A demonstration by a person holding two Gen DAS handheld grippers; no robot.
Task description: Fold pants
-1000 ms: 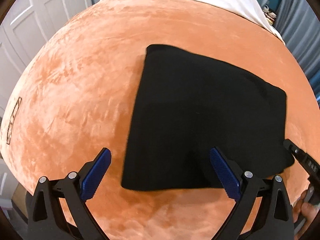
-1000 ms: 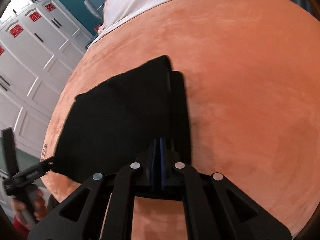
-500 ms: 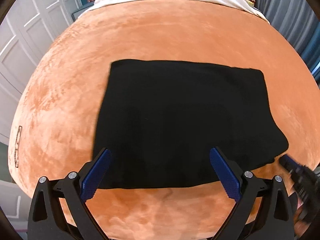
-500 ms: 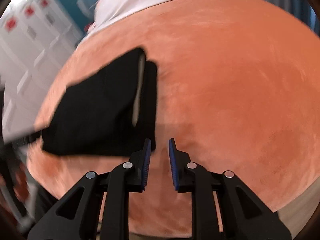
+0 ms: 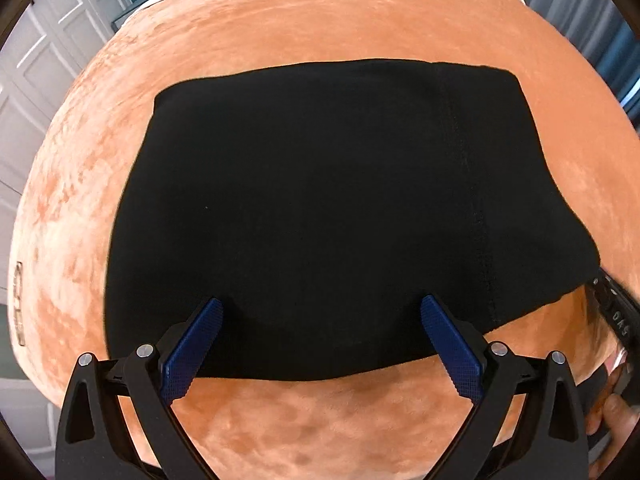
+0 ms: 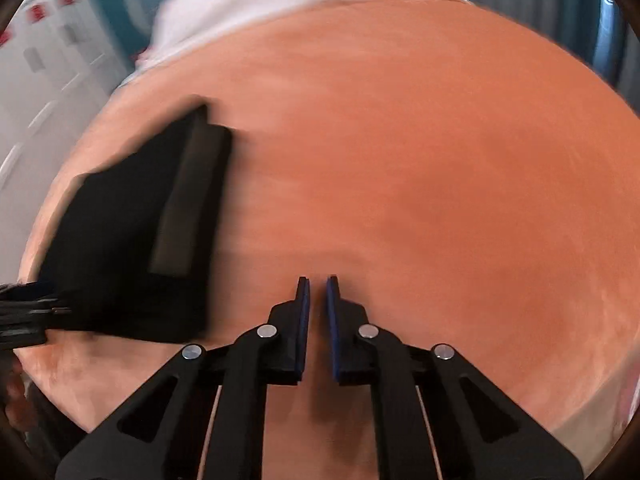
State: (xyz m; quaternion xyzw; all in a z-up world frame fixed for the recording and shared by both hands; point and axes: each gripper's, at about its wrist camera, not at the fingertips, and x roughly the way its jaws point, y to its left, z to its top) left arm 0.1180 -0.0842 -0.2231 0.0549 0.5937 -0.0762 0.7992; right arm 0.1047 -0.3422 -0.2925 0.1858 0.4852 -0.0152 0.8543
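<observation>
Orange velvet bedspread (image 5: 360,28) is filling both views, with a white sheet (image 6: 256,4) at the far end and white cabinet doors (image 5: 44,80) off to the left. Black pants (image 5: 328,208) are lying flat on the bed as a compact folded rectangle, near edge just in front of my left hand-held gripper (image 5: 320,312). That one is hanging wide open over the near edge, holding nothing; a second ago it was further back and left, so I'm closing in and centring on the bundle. My right hand-held gripper (image 6: 318,292) was clamped on the right edge of the pants a second ago; now it's let go, sitting off to the right over bare bedspread with its fingers slightly parted, a narrow gap between the pads, gripping nothing. The right view is motion-blurred, so I'm judging it as swinging away. In that view the pants (image 6: 132,232) are showing a layered right edge, one ply stepped over another. My read: the last fold is laid down and released, task nearly done; what's left is maybe a smoothing pass or one more fold with the left.
</observation>
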